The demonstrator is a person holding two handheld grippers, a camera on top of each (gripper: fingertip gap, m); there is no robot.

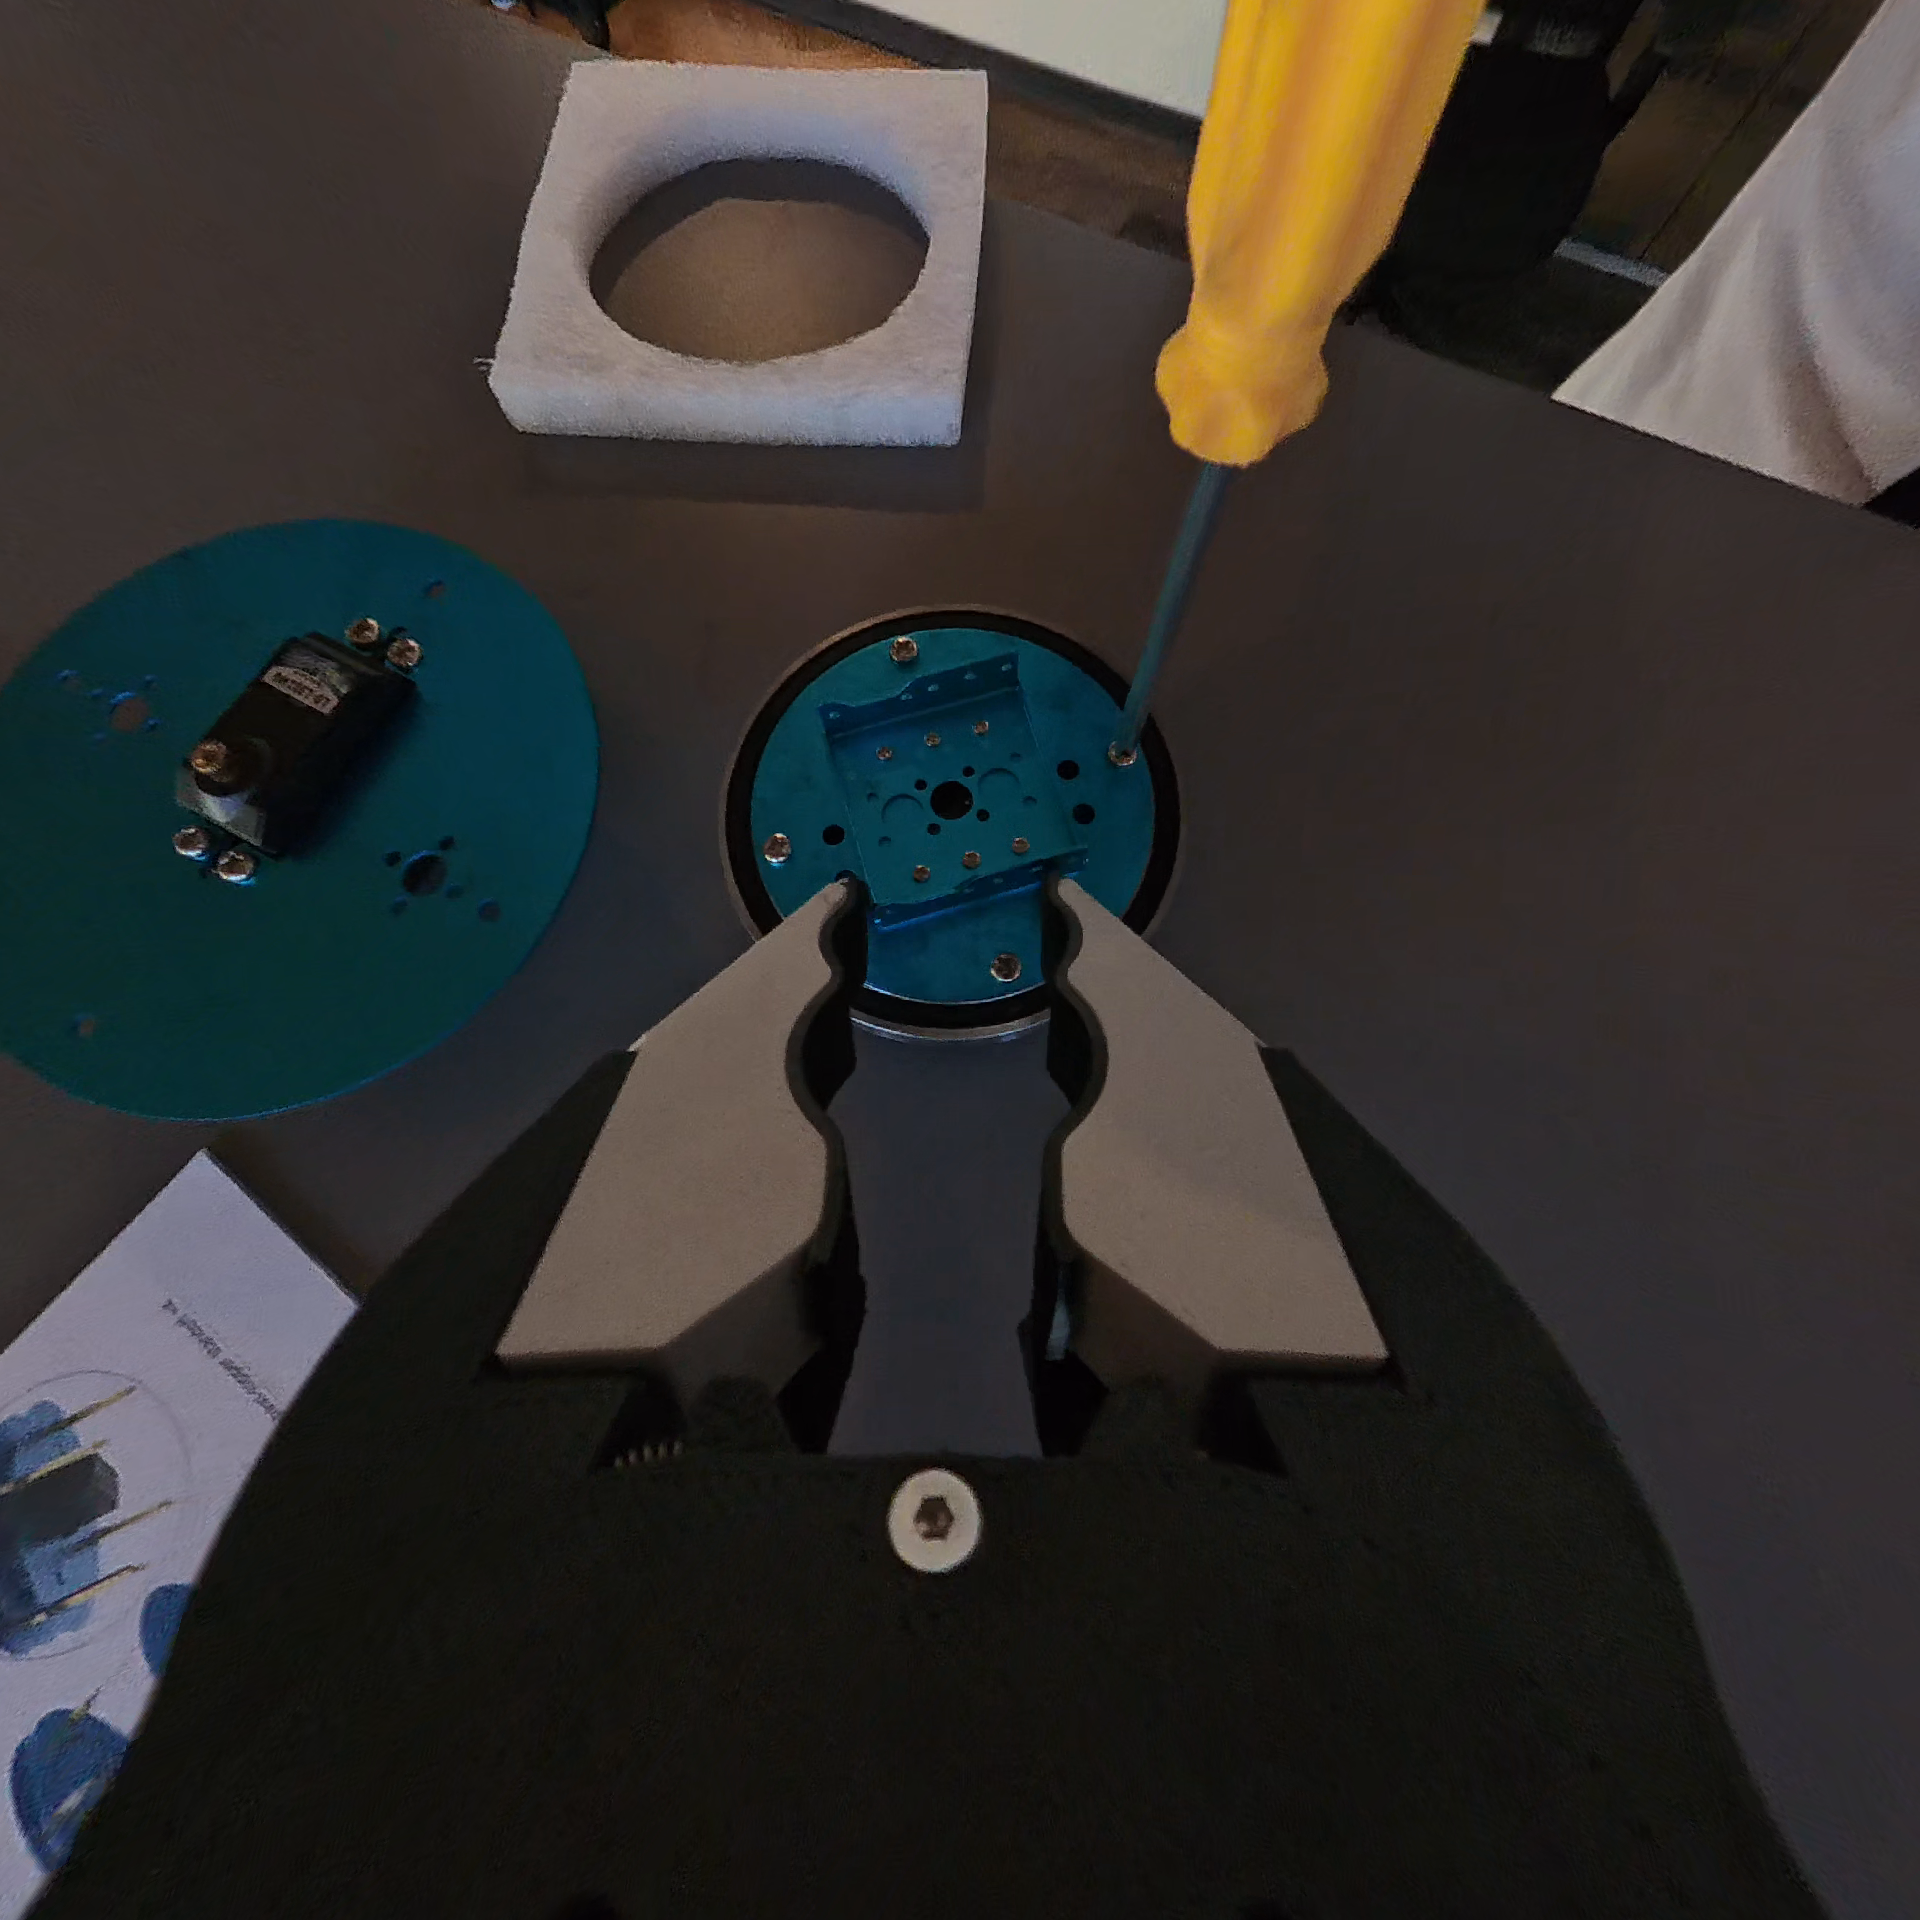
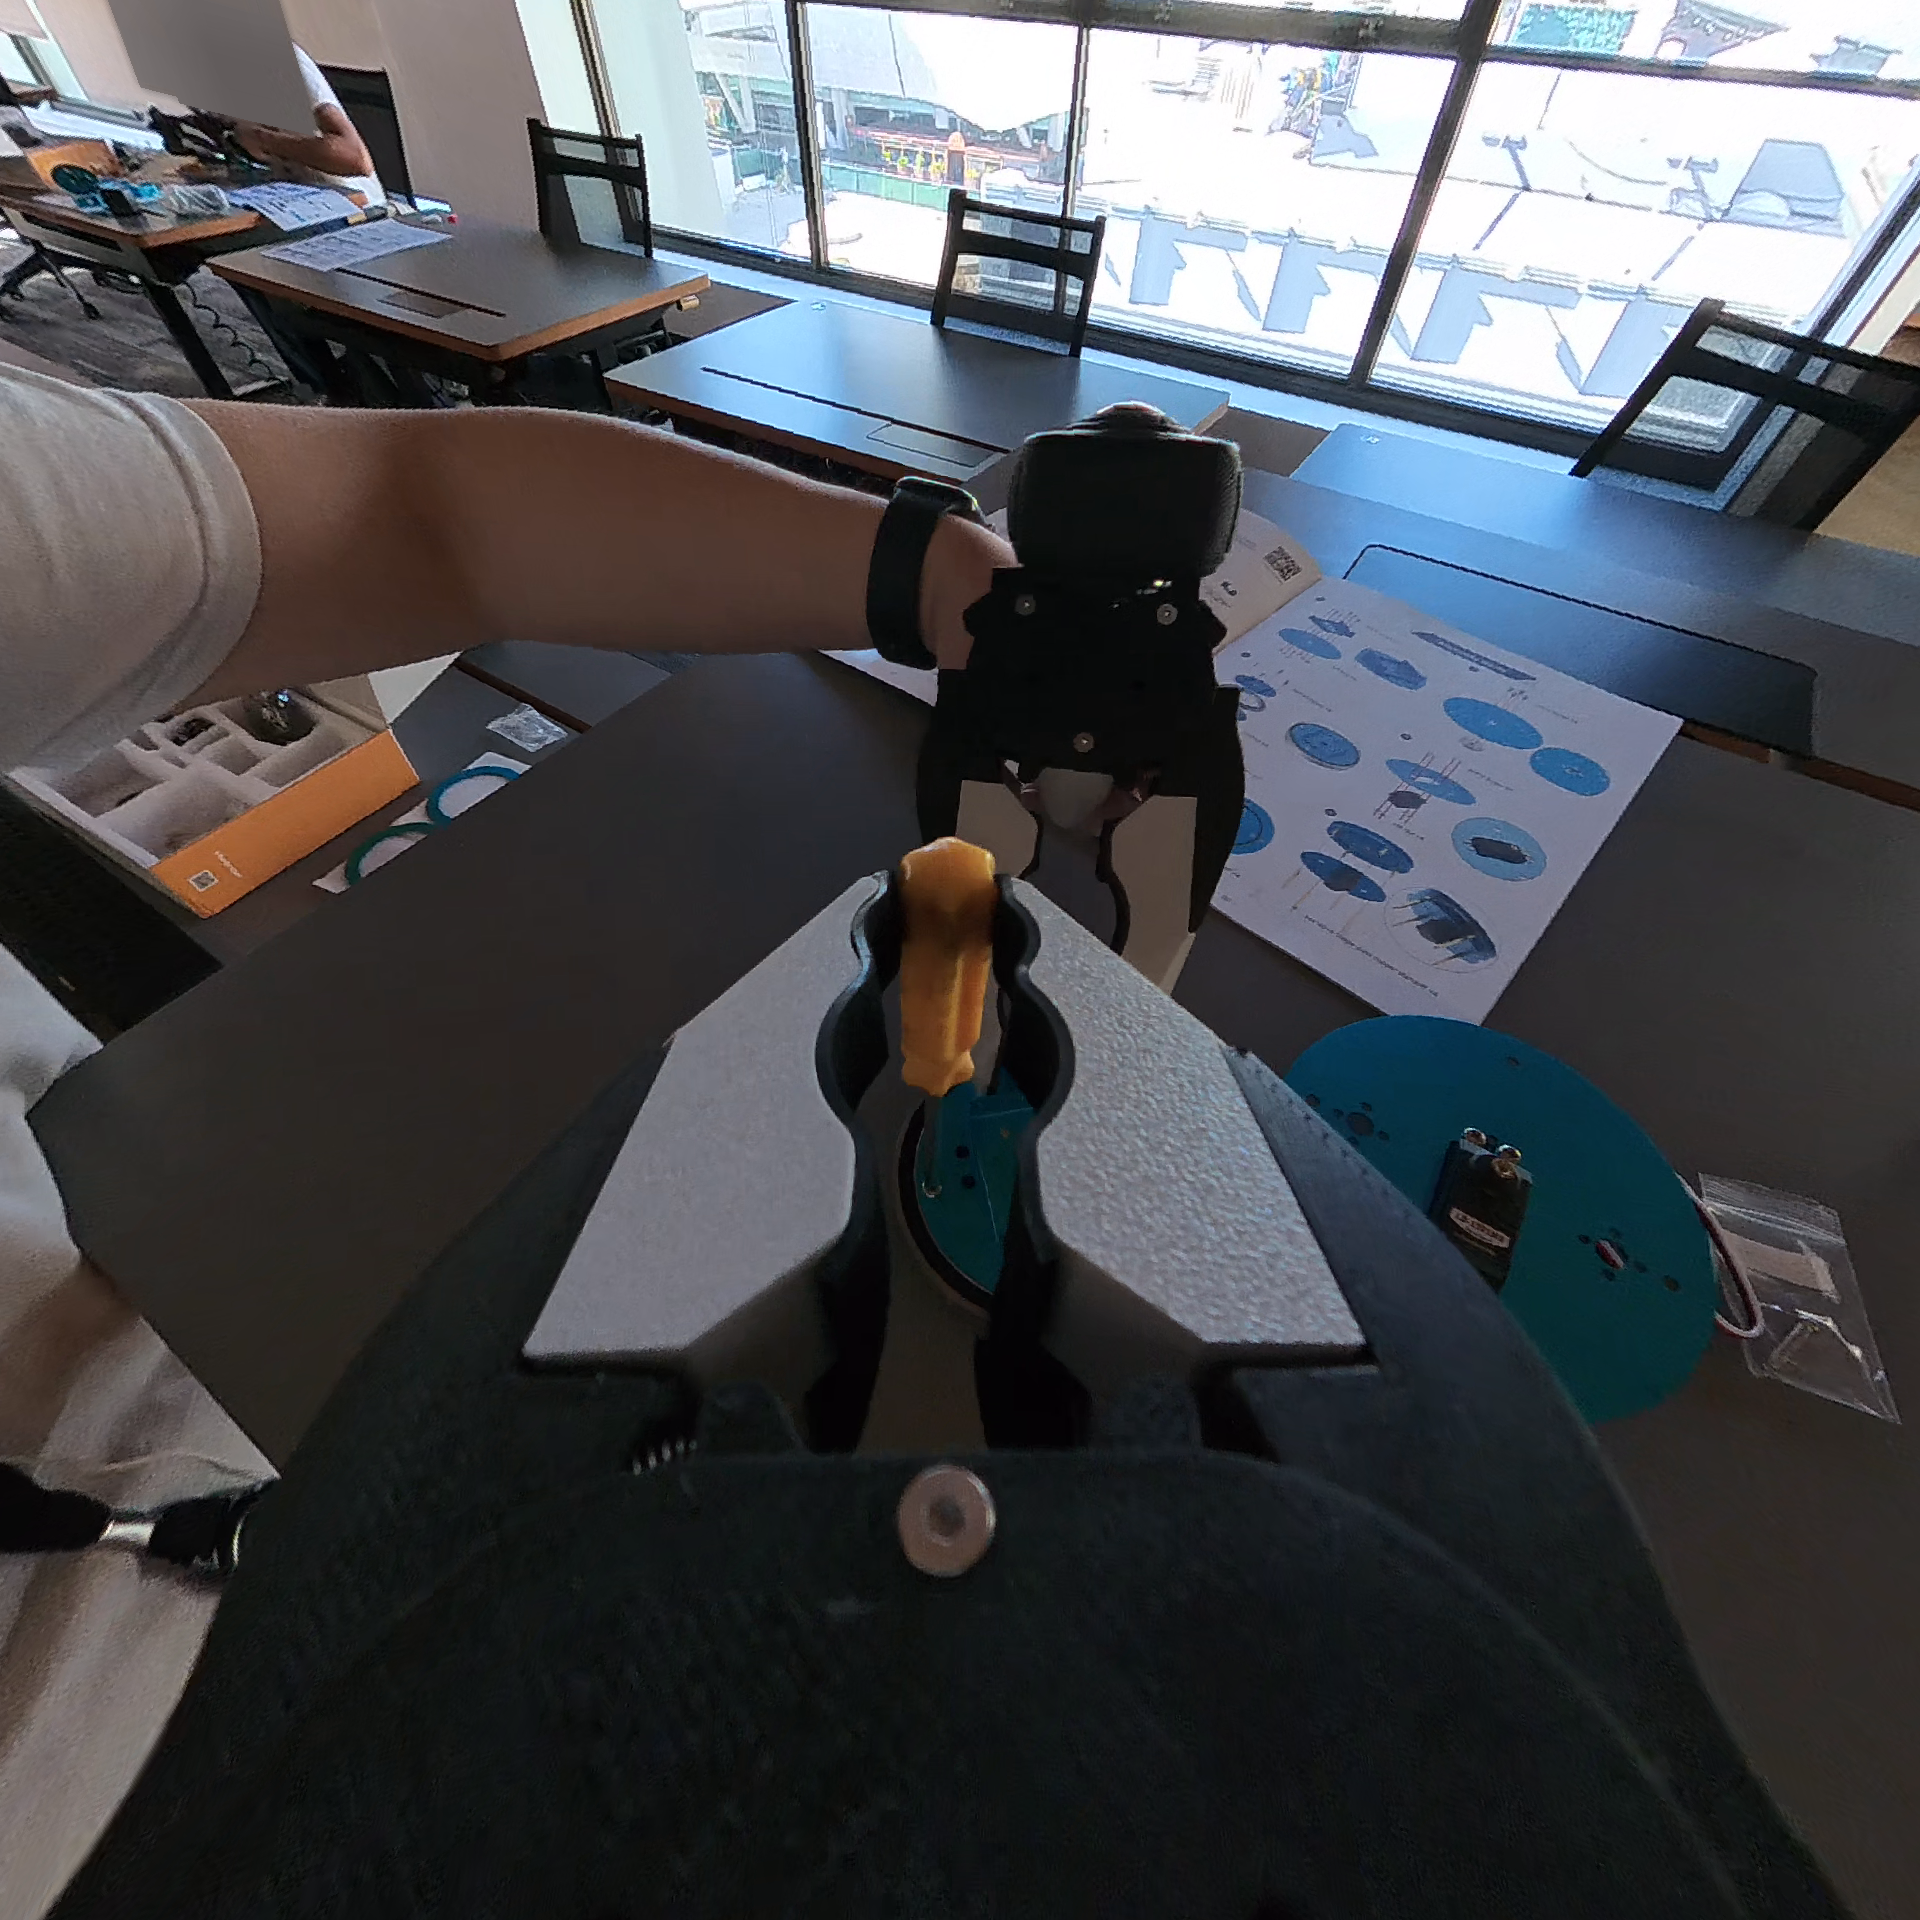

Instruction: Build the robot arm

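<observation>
Just screwdriver (image 2: pixel 940 966) tip on round base (image 1: pixel 951 821) screw (image 1: pixel 1121 752)

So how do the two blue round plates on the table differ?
The big disc lies flat on the table, untouched, with a black servo screwed on top. The small disc sits on a black-rimmed round base, carries a blue bracket, and is flanked by the left tongs, while the screwdriver tip rests on one of its screws. Both are blue with drilled holes.
</observation>
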